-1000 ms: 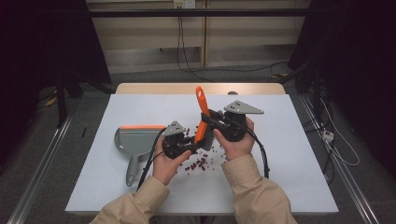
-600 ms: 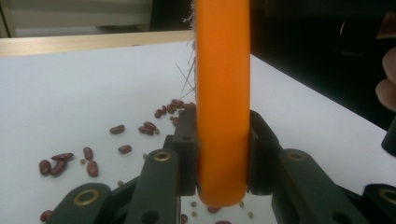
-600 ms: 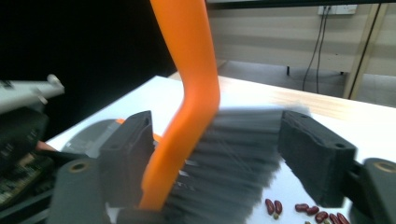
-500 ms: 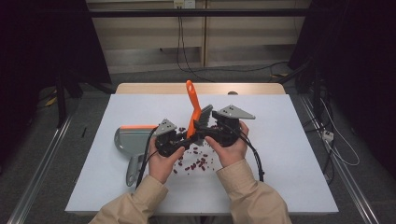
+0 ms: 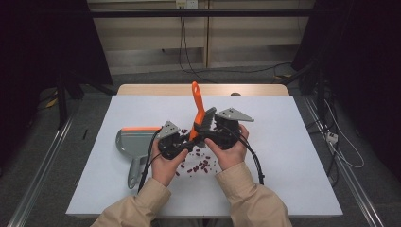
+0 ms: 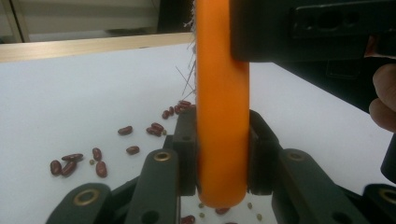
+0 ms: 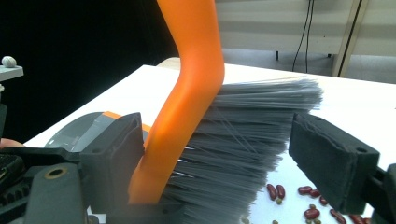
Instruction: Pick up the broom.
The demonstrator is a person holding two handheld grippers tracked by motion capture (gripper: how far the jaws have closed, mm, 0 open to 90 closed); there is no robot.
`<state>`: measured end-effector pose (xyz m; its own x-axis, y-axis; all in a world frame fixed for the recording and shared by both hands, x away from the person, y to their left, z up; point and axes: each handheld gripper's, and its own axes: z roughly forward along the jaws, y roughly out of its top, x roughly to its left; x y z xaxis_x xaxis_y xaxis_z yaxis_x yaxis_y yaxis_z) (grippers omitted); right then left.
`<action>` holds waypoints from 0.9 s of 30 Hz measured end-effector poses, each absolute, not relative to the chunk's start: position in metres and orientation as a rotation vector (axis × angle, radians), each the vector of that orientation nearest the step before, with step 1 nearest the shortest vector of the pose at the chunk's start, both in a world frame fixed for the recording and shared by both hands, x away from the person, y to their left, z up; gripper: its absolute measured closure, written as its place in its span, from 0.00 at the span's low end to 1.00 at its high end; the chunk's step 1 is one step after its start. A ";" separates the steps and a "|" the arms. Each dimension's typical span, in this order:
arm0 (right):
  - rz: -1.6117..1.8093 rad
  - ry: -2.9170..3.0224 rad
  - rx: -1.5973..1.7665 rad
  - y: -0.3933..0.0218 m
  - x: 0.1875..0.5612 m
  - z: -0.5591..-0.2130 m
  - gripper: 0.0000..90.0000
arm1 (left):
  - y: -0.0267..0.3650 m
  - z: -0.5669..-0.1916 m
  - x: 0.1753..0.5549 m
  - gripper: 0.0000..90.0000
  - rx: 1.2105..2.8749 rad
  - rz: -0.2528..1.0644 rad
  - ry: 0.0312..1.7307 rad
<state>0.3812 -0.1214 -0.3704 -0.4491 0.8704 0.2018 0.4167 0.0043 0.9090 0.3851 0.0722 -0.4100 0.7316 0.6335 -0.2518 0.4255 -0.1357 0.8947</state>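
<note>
At mid-worktop (image 5: 283, 142), your left claw (image 5: 185, 142) clamped the orange brush (image 5: 197, 111) upright by its end; your right claw (image 5: 208, 131) had just been opening, jaws wide around the bristles. Beans (image 5: 201, 164) lay unswept; dustpan (image 5: 132, 141) waited at nine o'clock.

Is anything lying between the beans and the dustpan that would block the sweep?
Nothing visible does. The beans lie loose on the table, and the stretch toward the dustpan holds nothing but the left claw, shut on the brush.
</note>
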 end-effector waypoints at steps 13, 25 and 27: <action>1.414 1.851 1.447 -0.099 0.390 -0.372 0.34 | 0.063 -0.401 0.371 0.76 1.758 0.363 0.767; 1.597 1.843 1.561 -0.117 0.393 -0.363 0.78 | 0.060 -0.401 0.373 0.56 1.757 0.395 0.753; 1.562 1.848 1.520 -0.121 0.393 -0.361 0.78 | 0.064 -0.399 0.373 0.46 1.745 0.418 0.767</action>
